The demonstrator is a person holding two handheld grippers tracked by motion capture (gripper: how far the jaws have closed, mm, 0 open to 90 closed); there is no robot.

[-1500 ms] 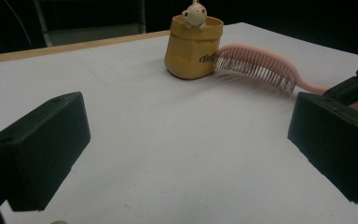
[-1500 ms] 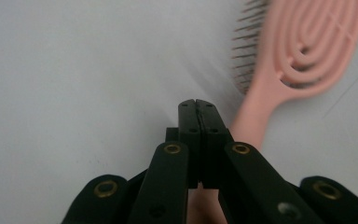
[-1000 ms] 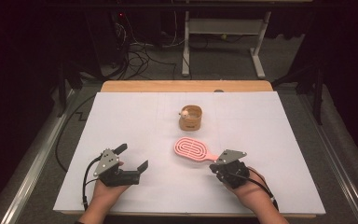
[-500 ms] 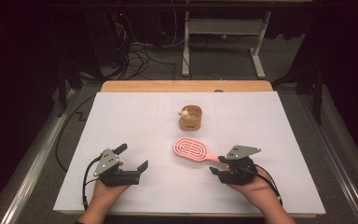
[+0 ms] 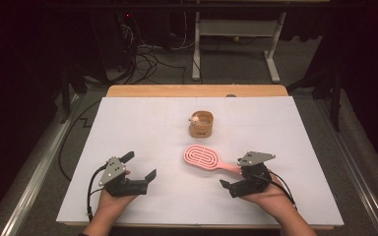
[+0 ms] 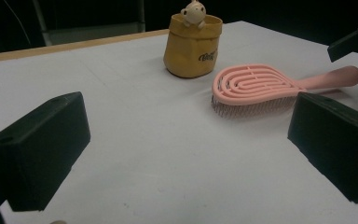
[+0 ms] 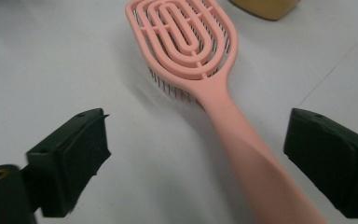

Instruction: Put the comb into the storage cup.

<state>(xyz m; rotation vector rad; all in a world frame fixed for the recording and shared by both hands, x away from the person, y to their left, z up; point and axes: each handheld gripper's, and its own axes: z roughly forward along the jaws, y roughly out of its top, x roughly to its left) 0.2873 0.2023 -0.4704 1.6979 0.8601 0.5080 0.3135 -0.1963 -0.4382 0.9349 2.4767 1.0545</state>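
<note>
Right gripper [image 5: 234, 185] low over pink hairbrush [image 5: 204, 158] handle, fingers spread astride it, left gripper [image 5: 140, 167] resting, fingers apart

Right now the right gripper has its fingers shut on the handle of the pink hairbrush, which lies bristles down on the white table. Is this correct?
Not quite. The right gripper is open: in the right gripper view its fingers stand apart on either side of the handle without touching it. The rest holds: the pink hairbrush lies bristles down on the white table.
</note>
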